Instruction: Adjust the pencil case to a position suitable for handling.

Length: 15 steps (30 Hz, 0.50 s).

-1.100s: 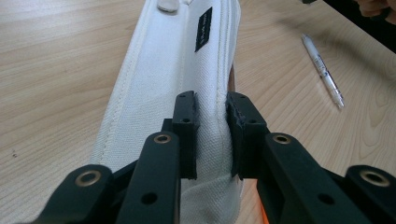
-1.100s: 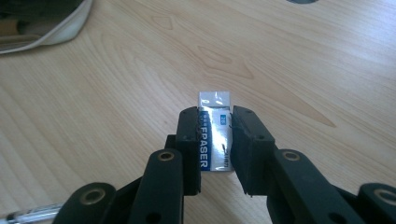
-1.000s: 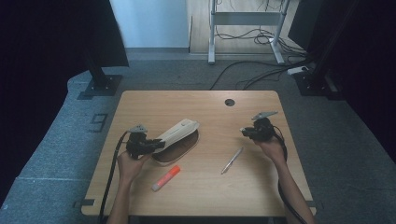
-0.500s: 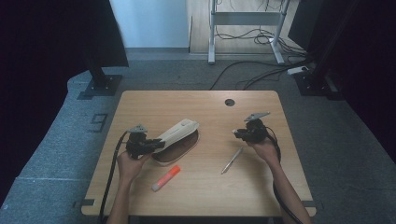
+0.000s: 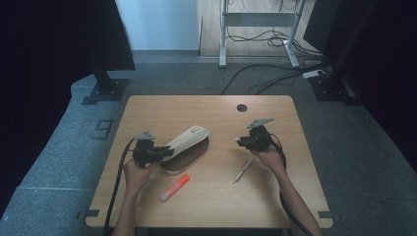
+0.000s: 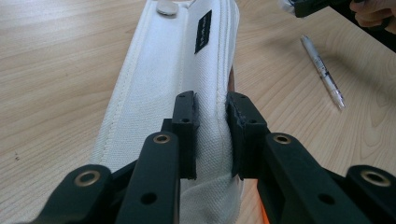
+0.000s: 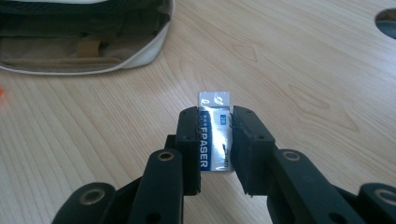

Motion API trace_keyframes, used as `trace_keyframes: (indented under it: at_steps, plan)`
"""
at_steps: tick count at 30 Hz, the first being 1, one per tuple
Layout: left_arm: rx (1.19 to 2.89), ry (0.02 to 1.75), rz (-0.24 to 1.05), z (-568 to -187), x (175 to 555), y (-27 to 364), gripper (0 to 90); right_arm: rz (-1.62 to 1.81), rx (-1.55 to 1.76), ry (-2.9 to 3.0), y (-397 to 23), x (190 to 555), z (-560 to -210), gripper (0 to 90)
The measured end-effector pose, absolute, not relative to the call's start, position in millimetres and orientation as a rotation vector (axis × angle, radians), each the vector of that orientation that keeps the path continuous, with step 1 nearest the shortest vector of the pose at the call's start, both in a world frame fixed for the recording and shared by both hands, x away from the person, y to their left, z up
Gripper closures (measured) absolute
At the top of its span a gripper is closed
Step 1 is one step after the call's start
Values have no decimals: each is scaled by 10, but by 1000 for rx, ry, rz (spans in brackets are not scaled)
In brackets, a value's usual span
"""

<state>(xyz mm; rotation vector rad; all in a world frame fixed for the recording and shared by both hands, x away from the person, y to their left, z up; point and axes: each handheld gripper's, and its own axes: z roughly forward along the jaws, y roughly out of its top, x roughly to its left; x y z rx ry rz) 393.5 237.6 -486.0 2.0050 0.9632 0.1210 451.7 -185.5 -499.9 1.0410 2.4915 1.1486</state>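
L gripper (image 6: 211, 135) is pinching the white pencil case's (image 6: 173, 84) lid flap, fingers (image 6: 186, 126) narrow, propping the case open at counter (image 5: 206, 206) centre-left. R gripper (image 7: 215, 140) is clamping the eraser (image 7: 214, 135), hovering over bare wood w/ the open case ahead. Pen (image 5: 244, 169) and orange glue stick (image 5: 175, 187) are lying nearby.

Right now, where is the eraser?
The eraser is clamped between the right gripper's jaws in the right gripper view, above the wooden table. The open pencil case lies ahead, toward the upper left of that view.
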Motion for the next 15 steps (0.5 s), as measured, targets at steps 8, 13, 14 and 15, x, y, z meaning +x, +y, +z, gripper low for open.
trace_keyframes:
  at_steps: [8, 13, 14, 15]
  plan:
    - [2005, 961, 122, -4859, 3932, 2372, 743, 1165, 1013, 2507, -1681, 4516, -4985, 716]
    - [2005, 960, 120, -4857, 3931, 2372, 744, 1171, 987, 2521, -1569, 4524, -4986, 715]
    - [2004, 960, 119, -4857, 3931, 2372, 744, 1173, 979, 2525, -1546, 4527, -4987, 716]
    - [2004, 960, 118, -4857, 3931, 2373, 745, 1174, 974, 2527, -1523, 4529, -4988, 716]
